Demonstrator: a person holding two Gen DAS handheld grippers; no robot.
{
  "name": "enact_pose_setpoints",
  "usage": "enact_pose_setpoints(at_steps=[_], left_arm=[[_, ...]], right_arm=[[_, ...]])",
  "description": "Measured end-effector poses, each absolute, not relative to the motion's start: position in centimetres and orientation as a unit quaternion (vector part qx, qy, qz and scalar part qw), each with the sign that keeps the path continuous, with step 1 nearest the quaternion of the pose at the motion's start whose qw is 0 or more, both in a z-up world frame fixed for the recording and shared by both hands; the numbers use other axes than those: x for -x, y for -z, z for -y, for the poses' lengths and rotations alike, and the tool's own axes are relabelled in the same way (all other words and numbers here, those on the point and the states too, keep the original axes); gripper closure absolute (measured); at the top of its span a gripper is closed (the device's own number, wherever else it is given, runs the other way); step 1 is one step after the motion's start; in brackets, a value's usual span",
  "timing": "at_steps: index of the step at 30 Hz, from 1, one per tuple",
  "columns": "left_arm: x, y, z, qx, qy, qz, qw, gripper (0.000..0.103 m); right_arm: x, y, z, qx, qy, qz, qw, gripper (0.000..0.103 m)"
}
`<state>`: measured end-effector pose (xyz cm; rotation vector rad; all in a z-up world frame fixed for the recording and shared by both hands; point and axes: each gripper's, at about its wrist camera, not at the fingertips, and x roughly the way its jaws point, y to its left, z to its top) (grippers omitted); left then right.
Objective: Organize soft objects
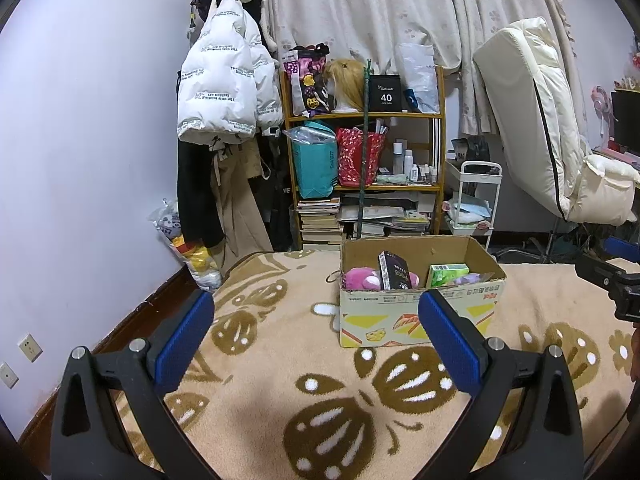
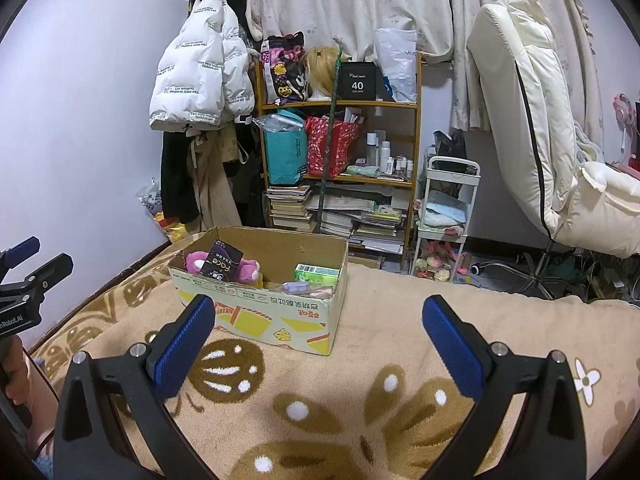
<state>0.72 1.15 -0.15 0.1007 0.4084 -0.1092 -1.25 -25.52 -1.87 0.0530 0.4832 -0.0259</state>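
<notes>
Only rightward: lavender item beside green pack.

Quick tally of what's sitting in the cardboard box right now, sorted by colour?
Inside the cardboard box, as far as both views show:
Pink plush toy: 1
Black pack: 1
Green pack: 1
Pale purple item: 1
Total: 4 visible; anything lower in the box is hidden by its wall.

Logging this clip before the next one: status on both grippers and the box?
Left gripper and right gripper open, empty, above the blanket. Open cardboard box holds pink plush toy, black packet, green carton. Path clear.
</notes>
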Motion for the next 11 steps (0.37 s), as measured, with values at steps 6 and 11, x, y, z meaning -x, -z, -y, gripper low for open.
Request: enact_pose_setpoints(at_steps=[6,11], left_arm=[[-0.82,0.43,-1.13,-0.053,0.053,-0.205,0.976,0.002],[-0.92,0.49,-1.28,-0.053,0.051,-0.208,0.975,0.002]], right_arm=[[1.27,1.88,25.73,-0.027,0.012,-0.238,0.971,0.000],[1.30,1.89,25.85,-0.027,0.011,-0.239,0.971,0.000]])
